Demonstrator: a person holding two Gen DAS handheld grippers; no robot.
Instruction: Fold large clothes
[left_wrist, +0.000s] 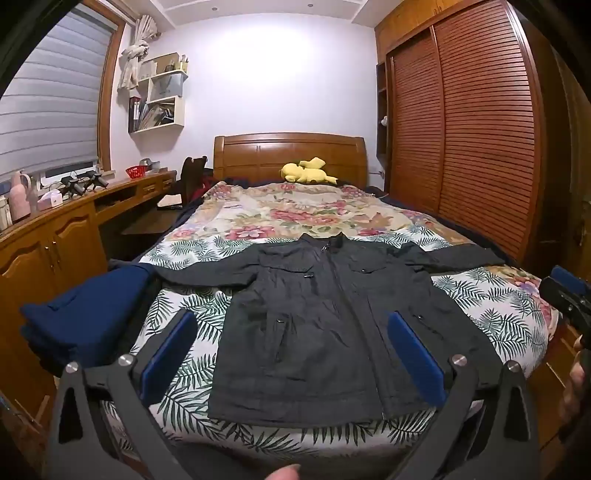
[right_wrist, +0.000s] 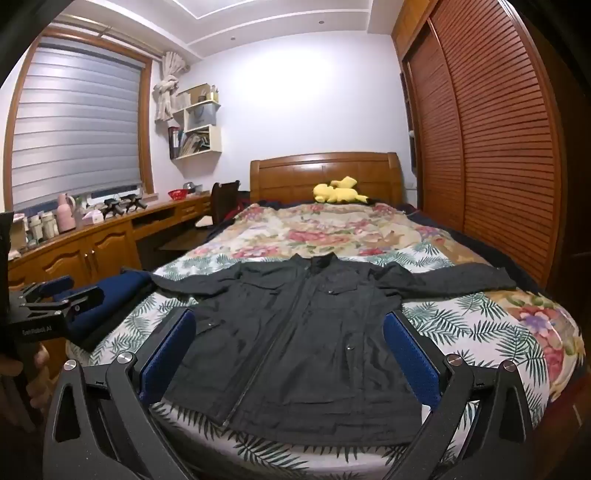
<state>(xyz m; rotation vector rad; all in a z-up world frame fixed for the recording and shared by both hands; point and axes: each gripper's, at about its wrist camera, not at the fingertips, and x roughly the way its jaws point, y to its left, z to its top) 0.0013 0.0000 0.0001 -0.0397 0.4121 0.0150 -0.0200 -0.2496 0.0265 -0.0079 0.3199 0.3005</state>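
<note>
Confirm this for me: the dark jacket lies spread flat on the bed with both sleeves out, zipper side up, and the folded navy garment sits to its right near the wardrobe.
One thing is wrong: the folded navy garment sits to the left of the dark jacket, on the desk side, not near the wardrobe. The left wrist view shows it. The rest holds: the jacket lies flat on the bed, sleeves out, zipper up.

Jacket (left_wrist: 317, 325): dark grey, zipped, lying flat, front up, on the bed (left_wrist: 491, 317).
Sleeves: both stretching sideways across the bed.
Collar: pointing toward the bed's headboard.
Hem: lying near the bed's foot.
</note>
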